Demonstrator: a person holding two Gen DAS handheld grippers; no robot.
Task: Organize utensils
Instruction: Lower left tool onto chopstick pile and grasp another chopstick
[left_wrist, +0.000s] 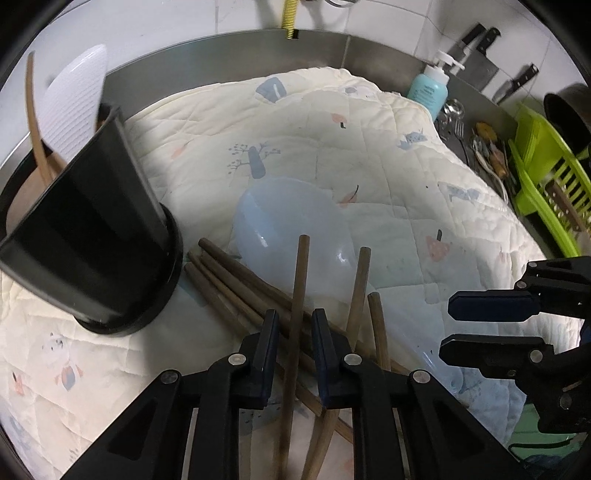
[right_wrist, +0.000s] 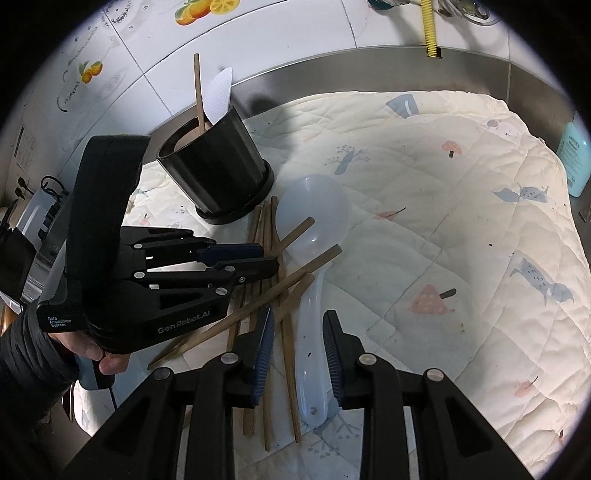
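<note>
chopsticks (left_wrist: 258, 291) lie in a loose crossed pile on the quilt (left_wrist: 369, 147), beside the black holder (left_wrist: 96, 236) and partly over the clear rice paddle (right_wrist: 314, 236). left gripper (left_wrist: 294, 325): jaws open, straddling one stick, not clamped. right gripper (right_wrist: 298, 328): jaws open above the paddle handle. sticks look light, stiff, thin, likely to roll; grab mid-shaft. paddle smooth plastic, probably slippery; take the handle.

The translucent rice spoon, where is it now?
In the right wrist view the translucent rice spoon lies on the quilt, right of the chopsticks, below the black holder.
</note>
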